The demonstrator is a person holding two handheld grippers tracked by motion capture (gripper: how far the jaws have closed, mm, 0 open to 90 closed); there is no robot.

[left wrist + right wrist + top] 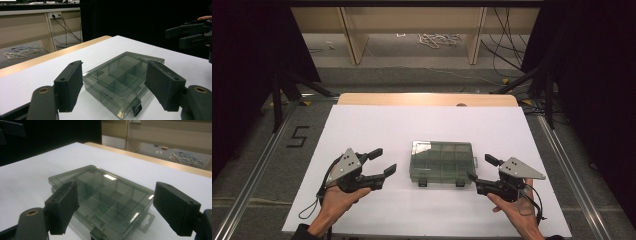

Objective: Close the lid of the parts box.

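The clear compartment box (442, 162) lies shut at the middle of the white tabletop (362, 130). It looks light, rigid and slick; its short ends or the two front latches (423, 183) seem the best holds. Left hand-held gripper (383, 161) and right hand-held gripper (479, 168) flank the box, both wide, holding nothing. Nothing blocks either approach.

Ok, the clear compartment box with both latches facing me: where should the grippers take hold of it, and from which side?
Probably by its two short ends, left gripper from the left and right gripper from the right. The compartment box lies flat and closed, too wide for one jaw span, and its latches occupy the near edge.
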